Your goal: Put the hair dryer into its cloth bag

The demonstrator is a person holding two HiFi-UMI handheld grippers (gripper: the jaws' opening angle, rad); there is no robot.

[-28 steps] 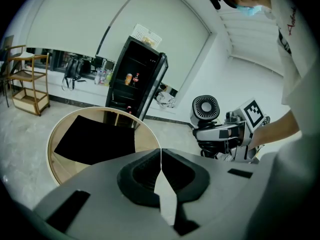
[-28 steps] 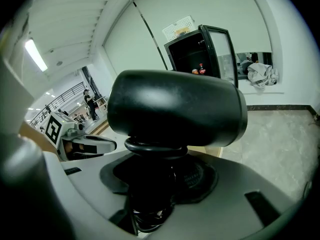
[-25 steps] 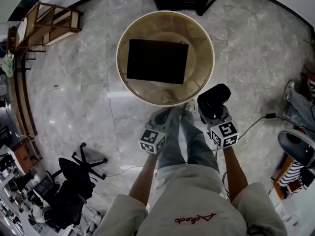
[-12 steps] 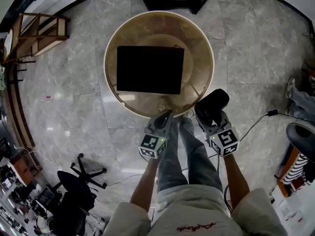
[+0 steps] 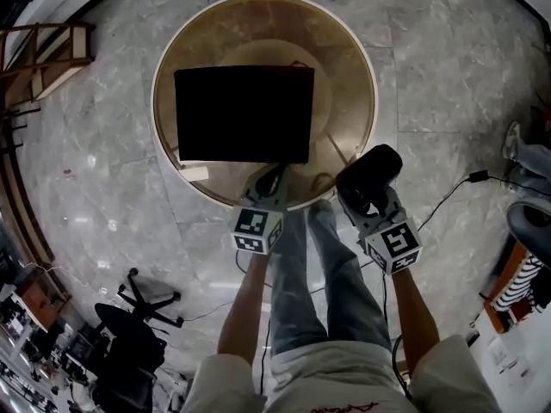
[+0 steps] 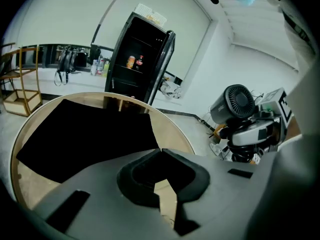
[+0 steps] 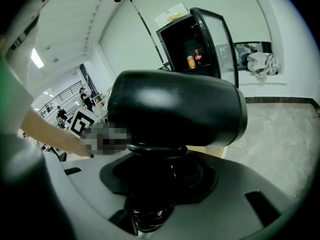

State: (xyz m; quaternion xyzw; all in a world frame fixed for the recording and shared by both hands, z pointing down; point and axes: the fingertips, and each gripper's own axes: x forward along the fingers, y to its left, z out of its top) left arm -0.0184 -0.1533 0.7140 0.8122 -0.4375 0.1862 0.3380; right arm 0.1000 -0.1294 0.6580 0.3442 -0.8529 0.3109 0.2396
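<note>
The black cloth bag [image 5: 244, 114] lies flat on the round wooden table [image 5: 357, 76]. In the left gripper view the bag [image 6: 85, 134] spreads across the table's left half. My left gripper [image 5: 274, 177] hovers over the table's near edge, just short of the bag's near right corner. Its jaws [image 6: 160, 151] meet at the tips with nothing between them. The black hair dryer [image 5: 372, 172] stands upright off the table's right rim, with my right gripper [image 5: 366, 200] shut on its handle. In the right gripper view its barrel [image 7: 175, 109] lies crosswise above the jaws [image 7: 155, 171].
A black drinks fridge [image 6: 142, 59] stands beyond the table. A wooden rack [image 5: 43, 50] is at far left, an office chair [image 5: 138, 317] at lower left. A cable [image 5: 448, 205] runs over the marble floor at right. The person's legs [image 5: 318, 265] are below the table's near edge.
Both grippers have come down and forward. The left one now reaches over the table's near edge, and the table and bag look larger and closer. The hair dryer stays held.
</note>
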